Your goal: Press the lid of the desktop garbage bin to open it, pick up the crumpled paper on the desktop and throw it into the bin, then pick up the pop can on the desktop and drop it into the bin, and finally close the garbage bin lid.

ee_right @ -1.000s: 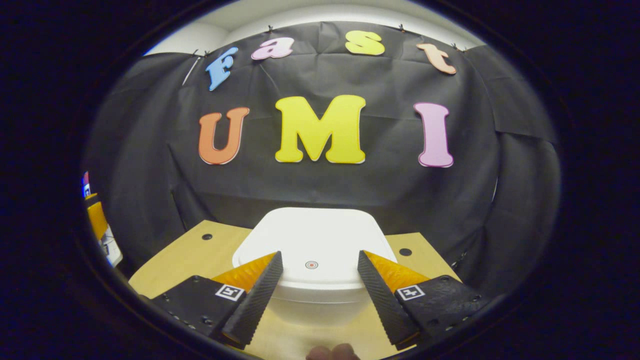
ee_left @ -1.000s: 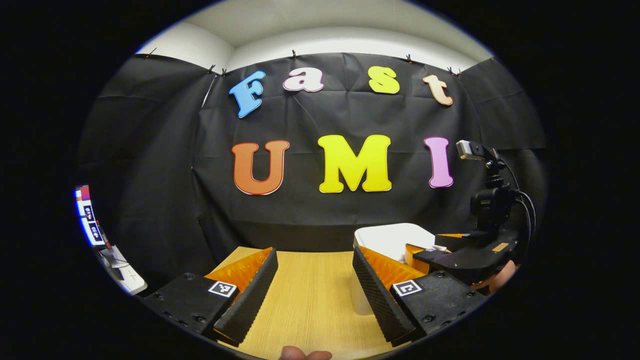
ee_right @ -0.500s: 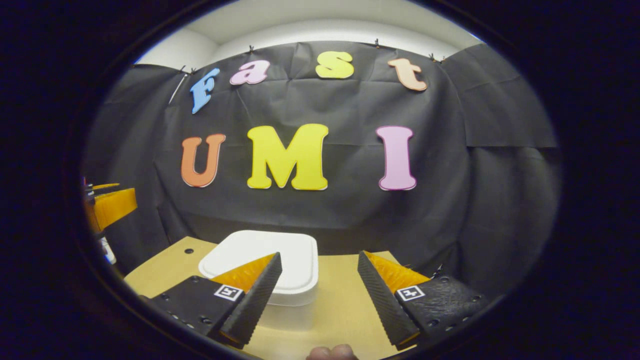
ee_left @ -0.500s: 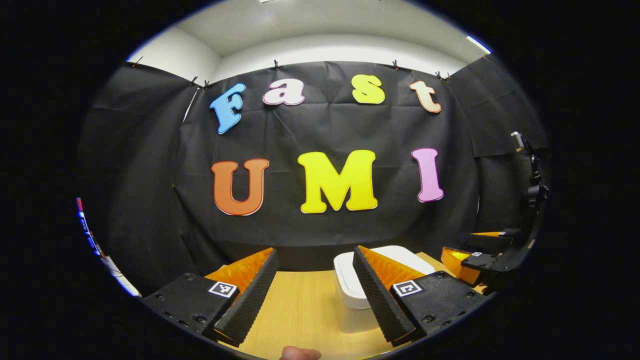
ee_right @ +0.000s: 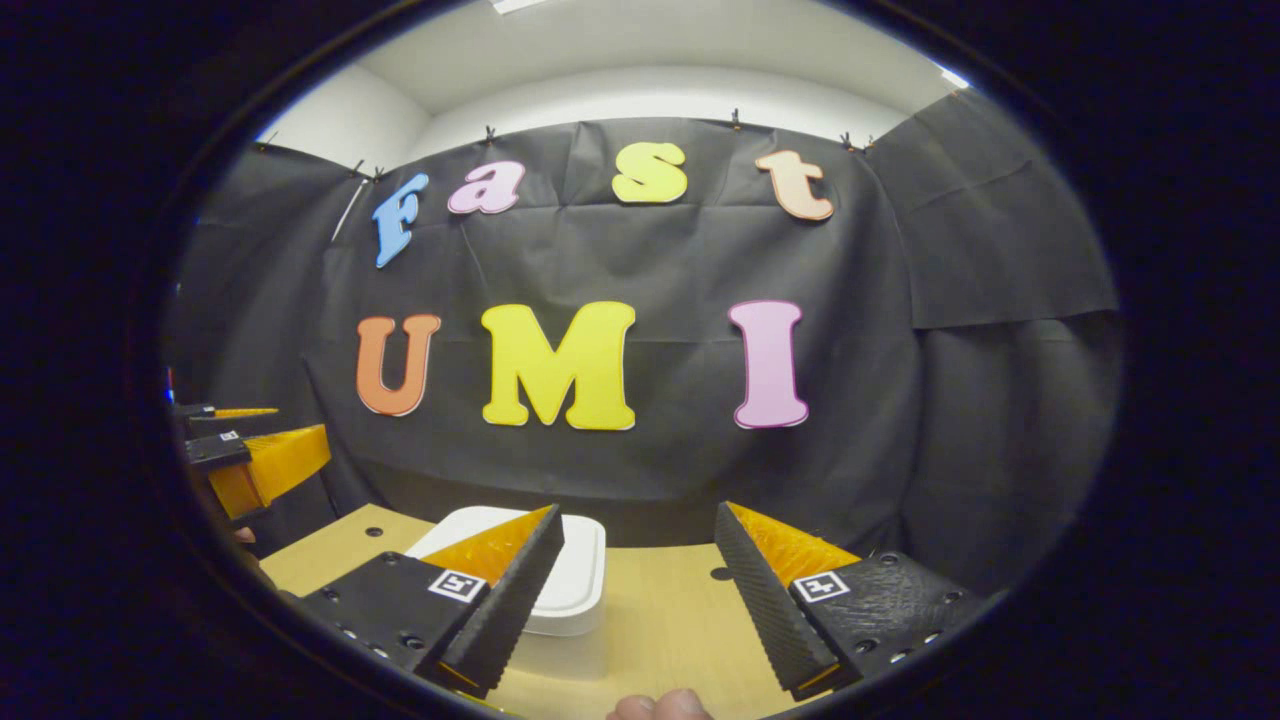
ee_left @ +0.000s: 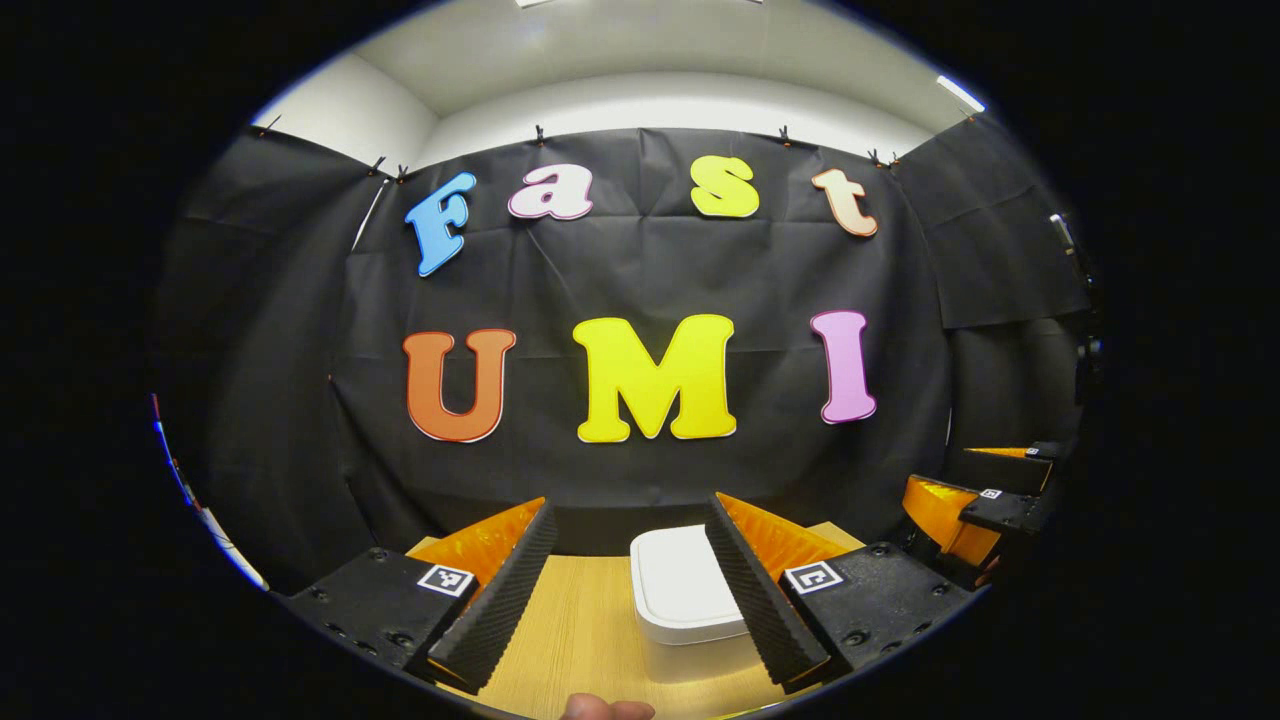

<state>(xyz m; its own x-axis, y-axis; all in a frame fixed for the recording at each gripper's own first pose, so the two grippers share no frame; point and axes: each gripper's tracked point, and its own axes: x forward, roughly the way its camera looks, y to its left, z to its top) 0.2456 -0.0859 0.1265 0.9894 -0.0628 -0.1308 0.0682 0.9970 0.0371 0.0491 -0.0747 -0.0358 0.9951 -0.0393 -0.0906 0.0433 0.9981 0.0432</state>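
On the desktop [ee_left: 590, 630], the bin [ee_left: 685, 600] sits lidded; both claws gape wide.

A white garbage bin [ee_left: 690, 600] sits on a light, seemingly wood-grained desktop [ee_left: 585, 630].

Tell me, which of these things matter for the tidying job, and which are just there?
Part of the job:
white bin, lid shut
left gripper, open
right gripper, open

Just there:
wooden table
black cloth wall
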